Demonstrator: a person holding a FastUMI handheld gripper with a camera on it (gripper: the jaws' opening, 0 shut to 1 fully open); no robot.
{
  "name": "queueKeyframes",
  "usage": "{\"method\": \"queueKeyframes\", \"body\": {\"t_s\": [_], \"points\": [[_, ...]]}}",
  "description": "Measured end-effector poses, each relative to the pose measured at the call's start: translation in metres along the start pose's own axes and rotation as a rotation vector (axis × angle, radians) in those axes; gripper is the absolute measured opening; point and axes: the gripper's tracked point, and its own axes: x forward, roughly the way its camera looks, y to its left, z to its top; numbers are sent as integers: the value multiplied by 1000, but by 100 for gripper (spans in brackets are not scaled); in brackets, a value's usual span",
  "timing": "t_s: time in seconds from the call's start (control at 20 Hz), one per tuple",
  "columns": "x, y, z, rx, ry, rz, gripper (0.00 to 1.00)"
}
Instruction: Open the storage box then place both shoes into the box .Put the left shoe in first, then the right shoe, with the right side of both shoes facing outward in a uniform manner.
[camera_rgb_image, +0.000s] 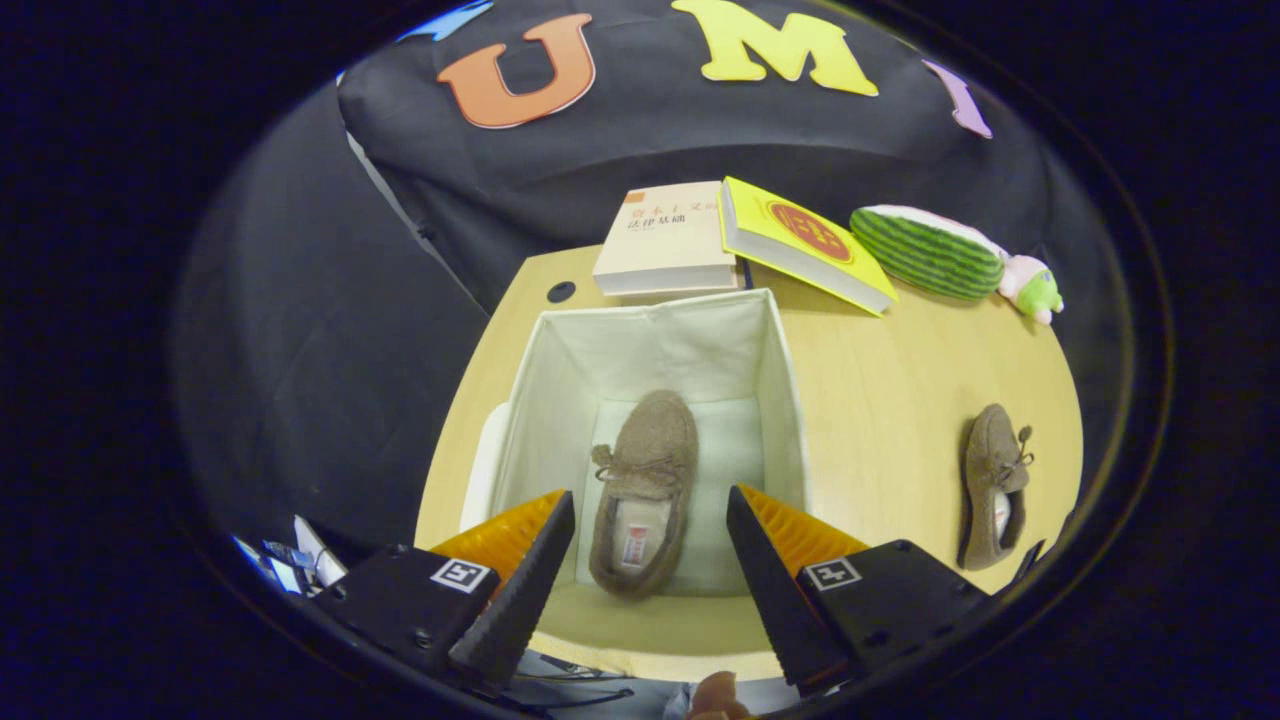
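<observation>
I see gripper (650, 500) spread wide, holding nothing, above open fabric storage box (790, 400). Fuzzy brown moccasin shoe (648, 470) with laces lies on box floor, between fingers. Second matching shoe (993, 480) on wooden table (900, 400), beside box, well apart.

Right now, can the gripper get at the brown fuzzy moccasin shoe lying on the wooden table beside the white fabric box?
Probably yes. The brown fuzzy moccasin shoe lies alone on the wooden table, outside the white fabric box, with nothing over it. The gripper hangs open above the box.
</observation>
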Motion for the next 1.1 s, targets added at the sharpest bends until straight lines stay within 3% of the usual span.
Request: {"method": "queueKeyframes", "body": {"t_s": [0.6,1.1], "points": [[-52,-129,-2,-51,-6,-108,98],[-45,-275,-21,96,0,-234,98]]}}
